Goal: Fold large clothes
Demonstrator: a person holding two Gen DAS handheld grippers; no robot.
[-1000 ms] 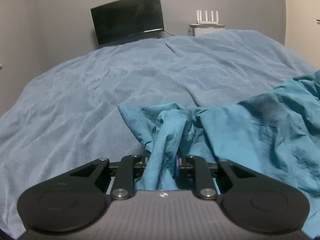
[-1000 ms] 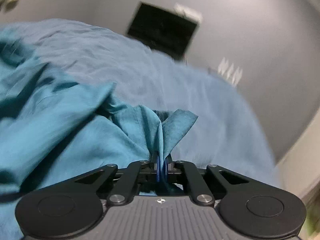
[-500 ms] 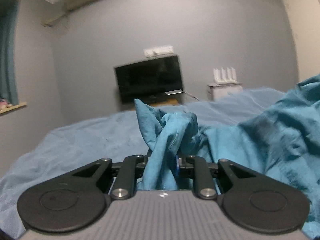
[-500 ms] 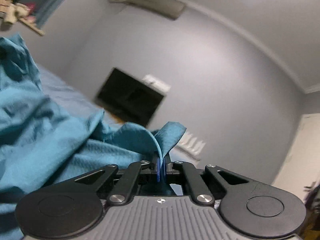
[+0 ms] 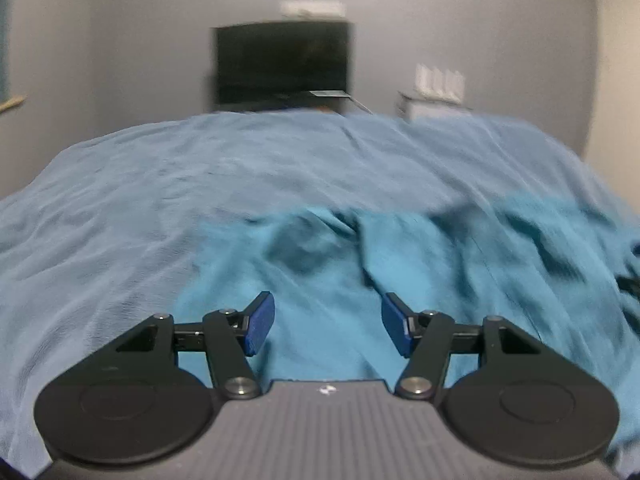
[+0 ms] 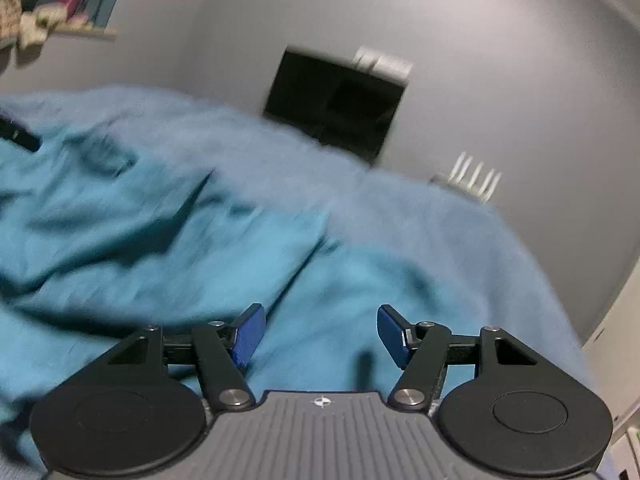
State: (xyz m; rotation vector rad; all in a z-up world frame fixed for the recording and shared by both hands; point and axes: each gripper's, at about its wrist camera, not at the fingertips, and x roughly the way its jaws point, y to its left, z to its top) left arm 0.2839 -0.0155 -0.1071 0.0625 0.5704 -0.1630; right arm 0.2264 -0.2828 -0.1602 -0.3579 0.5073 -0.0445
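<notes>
Both bunches of teal cloth that had been pinched a second earlier were out of the jaws, and the garment (image 5: pixel 320 280) lay back down on the bed. Left hand-held gripper (image 5: pixel 328 328) had its jaws opening, blue pads well apart, nothing pressed between them; teal fabric lay beneath the gap. Right hand-held gripper (image 6: pixel 318 334) was likewise opening, its pads clear of the cloth under them. From the left wrist view the garment spread from 6 o'clock out toward 3 o'clock, rumpled, its long axis running roughly left to right; blur hid its edges. Farther on, the light blue bed cover (image 5: pixel 160 184) stretched toward 12 o'clock. Beyond the bed stood a dark screen (image 5: pixel 280 64) at 12 o'clock and a white router (image 5: pixel 440 80) on a small white stand at 1 o'clock, against the grey wall.
</notes>
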